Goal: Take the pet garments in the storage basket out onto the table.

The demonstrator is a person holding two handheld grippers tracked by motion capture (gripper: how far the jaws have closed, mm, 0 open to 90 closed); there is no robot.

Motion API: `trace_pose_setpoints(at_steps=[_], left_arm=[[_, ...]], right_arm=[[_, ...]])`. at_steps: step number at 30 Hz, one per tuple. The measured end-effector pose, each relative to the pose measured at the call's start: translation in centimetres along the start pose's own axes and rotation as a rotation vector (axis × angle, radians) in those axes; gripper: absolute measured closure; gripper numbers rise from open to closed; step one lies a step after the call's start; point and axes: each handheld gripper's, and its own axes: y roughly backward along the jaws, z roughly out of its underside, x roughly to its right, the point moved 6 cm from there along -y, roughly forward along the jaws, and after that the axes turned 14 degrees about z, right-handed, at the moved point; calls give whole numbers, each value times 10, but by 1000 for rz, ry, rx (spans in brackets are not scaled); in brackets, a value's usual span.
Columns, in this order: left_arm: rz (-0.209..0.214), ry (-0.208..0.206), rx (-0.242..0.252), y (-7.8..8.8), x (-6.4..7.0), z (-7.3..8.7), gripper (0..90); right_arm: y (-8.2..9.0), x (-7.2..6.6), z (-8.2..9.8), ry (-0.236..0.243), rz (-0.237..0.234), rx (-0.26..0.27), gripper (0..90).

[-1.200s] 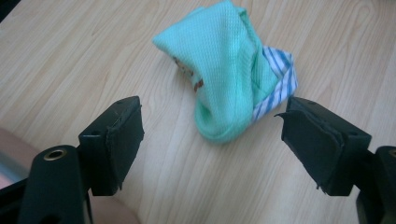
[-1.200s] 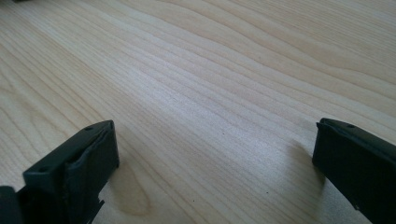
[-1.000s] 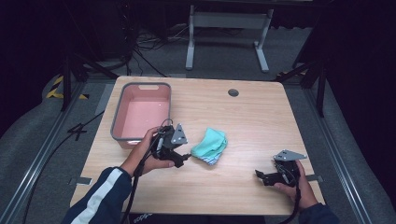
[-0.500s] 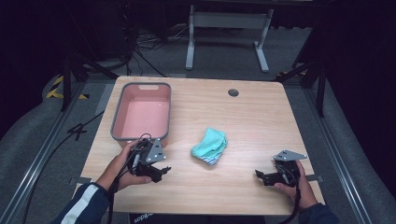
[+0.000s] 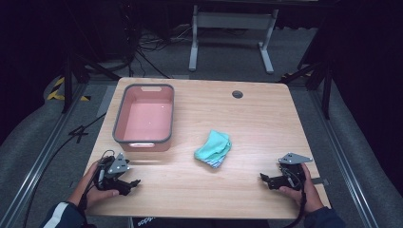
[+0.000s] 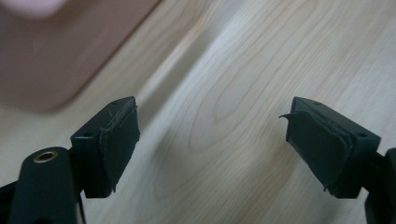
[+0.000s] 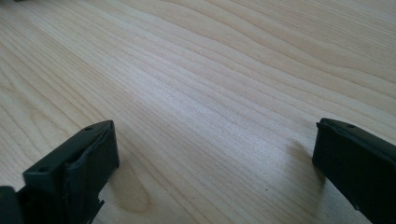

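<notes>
At the left edge of the wooden table (image 5: 266, 118), near the front corner, the left gripper (image 5: 134, 182) sits low in the person's left hand (image 5: 97, 187). Its jaws stand apart with only bare wood between them, and they have just been opening a little wider. In the left gripper view a corner of the pink tub (image 6: 60, 51) shows blurred at the upper left, beyond the jaws.

From above, the pink tub (image 5: 142, 140) with its grey rim stands just behind the left gripper, on the left half of the table.

Further right, near the middle of the table, the teal cloth (image 5: 214, 148) lies crumpled in a small heap, well apart from both grippers and outside the tub.

At the front right, the right gripper (image 5: 263, 179) rests in the right hand (image 5: 304, 187), pointing towards the table's middle. Its jaws are also wide apart, with nothing between them but wood grain.
</notes>
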Motion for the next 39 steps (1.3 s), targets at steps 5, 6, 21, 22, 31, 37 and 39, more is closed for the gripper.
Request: trace_pose_setpoints(at_steps=[5, 6, 21, 22, 31, 37, 39], left_arm=[[14, 92, 120, 2, -11, 13, 145], [13, 92, 119, 2, -11, 13, 145], [13, 88, 118, 2, -11, 13, 144], [16, 93, 120, 2, -10, 13, 144], [13, 90, 120, 2, -11, 13, 144], [10, 93, 121, 2, -11, 13, 144], [11, 94, 121, 2, -10, 13, 143]], right_arm=[[0, 0, 0, 0, 0, 0, 6], [0, 0, 0, 0, -1, 0, 6], [0, 0, 0, 0, 0, 0, 6], [0, 0, 0, -1, -1, 0, 6], [0, 0, 0, 0, -1, 0, 6], [0, 0, 0, 0, -2, 0, 6], [0, 0, 0, 0, -1, 0, 6]])
